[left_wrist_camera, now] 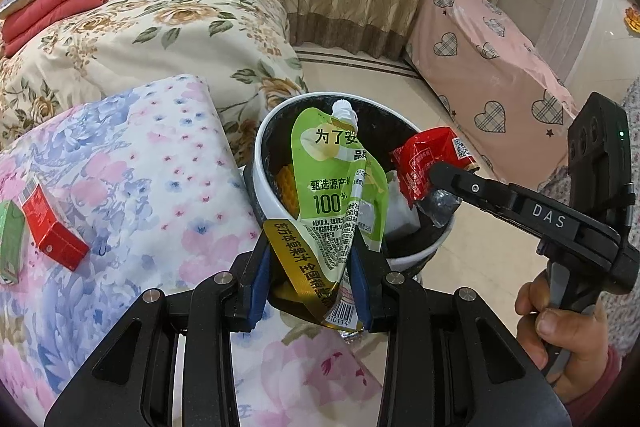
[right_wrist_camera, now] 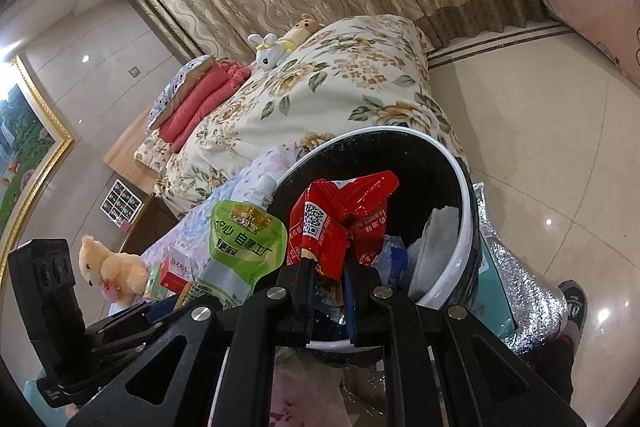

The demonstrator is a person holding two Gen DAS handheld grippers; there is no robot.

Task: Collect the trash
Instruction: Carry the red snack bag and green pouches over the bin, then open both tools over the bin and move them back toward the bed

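**A:** Left wrist view first. How far along is the clearing up?

**B:** Midway, I'd judge. The bin (left_wrist_camera: 262,163) already holds some rubbish: something yellow and some white paper show inside it. The left gripper (left_wrist_camera: 312,267) has its jaws clamped on the lower part of one green juice pouch (left_wrist_camera: 340,183), which hangs over the bin's near rim, not yet dropped. Across the bin, the right gripper (left_wrist_camera: 444,175) pinches one red wrapper (left_wrist_camera: 424,163) above the far side of the opening.

**A:** And what is left?

**B:** Left of the bin, on the floral quilt (left_wrist_camera: 140,155), lie two small cartons: one red carton (left_wrist_camera: 52,231) and one green carton (left_wrist_camera: 10,239), touching side by side. Neither is collected yet.

**A:** Now the right wrist view.

**B:** The right gripper (right_wrist_camera: 328,271) has its jaws tight on the red wrapper (right_wrist_camera: 320,227), right over the bin (right_wrist_camera: 460,195). The green juice pouch (right_wrist_camera: 244,251) sits just left of the bin's rim, with the left gripper below it at the frame's edge. Further left of the bin, the cartons are partly hidden; I can make out a bit of red and green. One silver foil bag (right_wrist_camera: 520,287) lies on the floor to the right of the bin; whether it counts as trash I cannot tell.
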